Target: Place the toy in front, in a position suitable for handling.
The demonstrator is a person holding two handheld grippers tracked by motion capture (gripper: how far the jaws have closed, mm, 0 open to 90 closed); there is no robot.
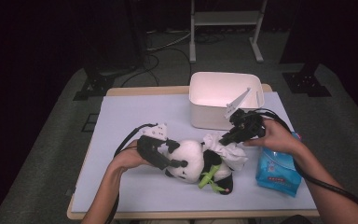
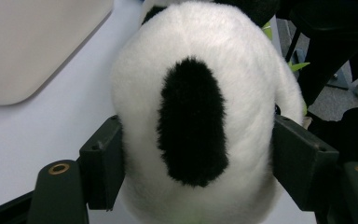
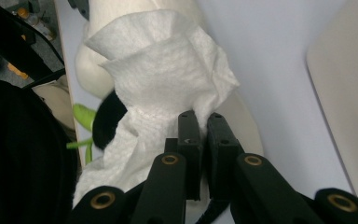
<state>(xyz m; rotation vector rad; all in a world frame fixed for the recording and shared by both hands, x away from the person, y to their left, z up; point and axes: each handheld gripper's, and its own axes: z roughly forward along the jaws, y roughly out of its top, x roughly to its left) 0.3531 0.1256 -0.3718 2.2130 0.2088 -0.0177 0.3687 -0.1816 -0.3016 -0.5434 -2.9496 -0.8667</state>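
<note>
Lying on its side on the pale lilac table cover, just in front of the white bin, a plush panda is gripped at the head by the left gripper; in the left gripper view its jaws are pressed into the fluffy white fur on both sides of the panda, with a black oval patch between them. A crumpled white tissue is pinched by the right gripper, jaws almost together on a fold of the tissue, and it's draped over the panda's body, on the side nearer the bin's front wall. Green leafy bits are seen at the panda's belly. Right of the panda, further from the bin, a blue wipes packet is laid flat; its print is too small to be read. The bin is smooth, rounded plastic. Grey carpet and dark stands are seen around the wooden-edged table.
</note>
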